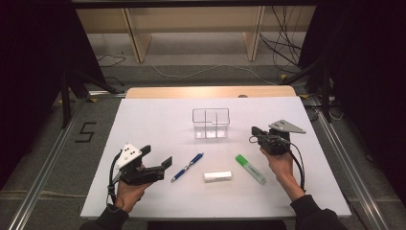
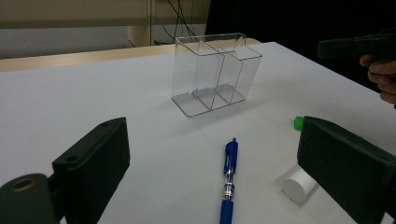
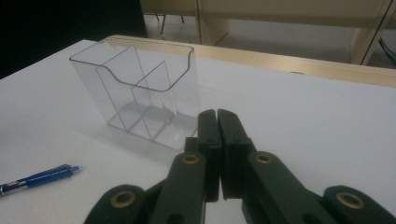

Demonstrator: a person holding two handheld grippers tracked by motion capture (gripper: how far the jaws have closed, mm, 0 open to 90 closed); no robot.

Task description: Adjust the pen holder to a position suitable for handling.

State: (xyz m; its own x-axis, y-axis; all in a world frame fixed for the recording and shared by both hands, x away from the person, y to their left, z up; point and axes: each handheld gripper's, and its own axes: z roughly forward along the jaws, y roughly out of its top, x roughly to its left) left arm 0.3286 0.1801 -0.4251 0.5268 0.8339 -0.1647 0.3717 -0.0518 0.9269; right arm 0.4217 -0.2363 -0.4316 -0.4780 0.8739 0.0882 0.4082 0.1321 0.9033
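Left tongs (image 1: 160, 165) gape wide, empty, aimed at the blue pen (image 1: 187, 167) lying near the counter's (image 1: 143, 120) front edge, likely lining up a grab; right tongs (image 1: 254, 134) pressed shut on nothing, held clear near the right edge. Pen: blue barrel, clear grip section, slanted towards the clear divided box (image 1: 211, 123) mid-counter; white stick (image 1: 218, 176) and green marker (image 1: 250, 168) just beside.
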